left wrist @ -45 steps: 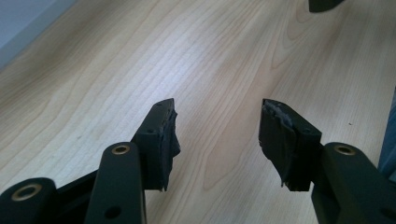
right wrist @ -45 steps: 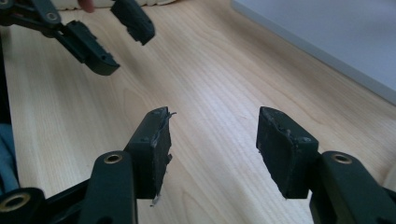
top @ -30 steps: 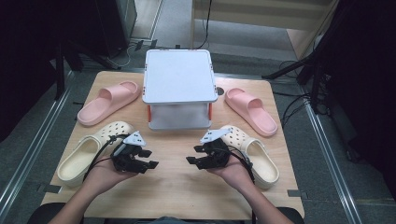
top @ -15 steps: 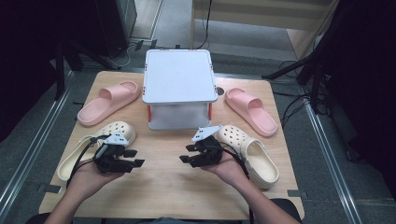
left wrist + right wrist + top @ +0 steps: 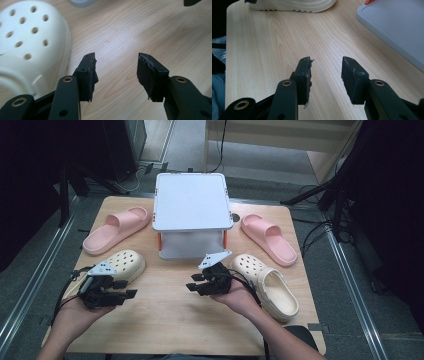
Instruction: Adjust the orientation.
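Note:
On the wooden table [image 5: 165, 320], a cream clog [image 5: 122, 262] lies at the front left and its mate [image 5: 267, 287] at the front right. Two pink slides [image 5: 115, 227] [image 5: 268, 239] flank a white two-level stand [image 5: 190, 202] at the back. My left gripper [image 5: 127, 289] hovers just in front of the left clog, open and holding nothing. In the left gripper view the left gripper [image 5: 117, 66] is over bare wood, with the clog [image 5: 27, 45] to its left. My right gripper [image 5: 194, 282] is open at mid table, pointing left, beside the right clog's toe. The right gripper view confirms the right gripper [image 5: 325, 66] is open over bare wood.
The stand's white base [image 5: 394, 22] lies close on the right in the right gripper view, and the left clog's sole [image 5: 294, 5] crosses the top. Metal rails [image 5: 45, 265] run along both sides of the table. Cables [image 5: 310, 237] lie on the floor at the right.
My left gripper has moved left, off the left clog's toe. The right gripper has shifted left toward the table's middle. Both have stayed open.

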`<state>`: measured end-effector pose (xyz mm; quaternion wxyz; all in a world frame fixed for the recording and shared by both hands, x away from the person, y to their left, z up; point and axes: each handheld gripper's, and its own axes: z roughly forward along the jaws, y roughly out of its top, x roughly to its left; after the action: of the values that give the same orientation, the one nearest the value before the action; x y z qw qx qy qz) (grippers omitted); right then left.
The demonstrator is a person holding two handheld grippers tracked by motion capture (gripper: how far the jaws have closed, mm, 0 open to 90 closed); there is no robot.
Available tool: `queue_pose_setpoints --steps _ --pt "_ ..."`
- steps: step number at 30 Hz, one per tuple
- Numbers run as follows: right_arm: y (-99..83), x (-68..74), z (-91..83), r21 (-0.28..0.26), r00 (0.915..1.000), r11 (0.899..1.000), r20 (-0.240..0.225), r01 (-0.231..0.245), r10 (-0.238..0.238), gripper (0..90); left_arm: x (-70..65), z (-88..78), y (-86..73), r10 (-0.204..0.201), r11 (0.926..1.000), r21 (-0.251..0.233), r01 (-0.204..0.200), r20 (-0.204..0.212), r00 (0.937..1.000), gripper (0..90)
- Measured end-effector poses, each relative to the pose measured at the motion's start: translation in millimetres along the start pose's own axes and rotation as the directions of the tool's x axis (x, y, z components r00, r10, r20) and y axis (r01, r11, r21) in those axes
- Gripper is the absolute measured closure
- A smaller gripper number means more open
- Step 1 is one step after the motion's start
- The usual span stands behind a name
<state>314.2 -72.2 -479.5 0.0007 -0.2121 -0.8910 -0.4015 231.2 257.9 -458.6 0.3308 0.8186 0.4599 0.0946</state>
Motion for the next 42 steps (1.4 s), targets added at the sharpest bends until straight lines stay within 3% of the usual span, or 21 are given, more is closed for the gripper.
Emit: queue_pose_setpoints --steps 11,15,17,19,23,27,28,30,33,35,38,41,42 --pt "2.8 -2.0 3.3 0.003 0.9998 1.0 -0.006 -0.017 0.017 58.1 25.7 -26.8 -15.5 -0.035 0.9992 -0.019 0.034 -0.094 0.995 50.3" --pt "2.7 -1.3 3.5 0.008 0.9999 1.0 -0.002 -0.016 0.016 57.7 36.2 -31.6 -21.3 -0.061 0.9978 -0.032 0.057 -0.12 0.9909 50.2" --pt "2.6 -1.5 3.7 0.009 0.9999 1.0 0.0 -0.016 0.016 57.6 46.6 -27.7 -25.9 -0.093 0.9956 -0.019 0.092 -0.149 0.9844 50.2" --pt "2.6 -1.6 4.1 0.011 0.9998 1.0 0.001 -0.017 0.017 57.6 49.0 -24.9 -26.6 -0.106 0.9943 -0.021 0.104 -0.143 0.984 50.4" --pt "2.3 -1.2 5.6 0.017 1.0 1.0 0.001 -0.01 0.01 57.6 53.4 -6.9 -22.9 -0.093 0.9953 0.013 0.096 -0.139 0.9859 53.7" --pt "1.9 -0.4 6.3 0.023 1.0 1.0 0.0 -0.008 0.008 57.6 56.0 3.8 -19.3 -0.096 0.9946 0.029 0.1 -0.112 0.989 64.5" --pt "1.5 -0.2 6.4 0.026 1.0 1.0 -0.001 -0.008 0.008 57.6 56.4 8.7 -18.2 -0.087 0.9947 0.046 0.093 -0.11 0.9901 64.5" --pt "0.5 0.7 6.4 0.032 1.0 0.999 0.0 -0.004 0.004 57.7 56.0 12.1 -15.9 -0.063 0.9962 0.054 0.068 -0.098 0.9932 74.6" --pt "-0.3 0.9 5.5 0.029 1.0 1.0 0.003 -0.003 0.003 57.7 55.5 9.8 -14.1 -0.027 0.9979 0.056 0.034 -0.115 0.993 76.6" --pt "-1.2 0.2 3.5 0.031 0.9999 1.0 0.008 -0.007 0.006 57.8 58.2 3.3 -10.9 -0.049 0.9983 0.025 0.053 -0.119 0.9917 76.8" --pt "-3.7 -0.3 0.5 0.025 0.9997 1.0 0.018 -0.018 0.018 57.9 61.0 -3.8 -5.8 -0.087 0.9962 -0.016 0.086 -0.081 0.993 77.0" --pt "-6.5 -0.4 -1.9 0.022 0.9995 0.999 0.023 -0.023 0.023 57.9 56.1 -5.2 -0.7 -0.063 0.9977 -0.03 0.06 -0.092 0.9938 77.1" --pt "-9.2 0.0 -5.1 0.017 0.9991 0.999 0.031 -0.031 0.03 57.9 49.1 -4.6 6.0 -0.031 0.9989 -0.037 0.028 -0.089 0.9955 77.1"
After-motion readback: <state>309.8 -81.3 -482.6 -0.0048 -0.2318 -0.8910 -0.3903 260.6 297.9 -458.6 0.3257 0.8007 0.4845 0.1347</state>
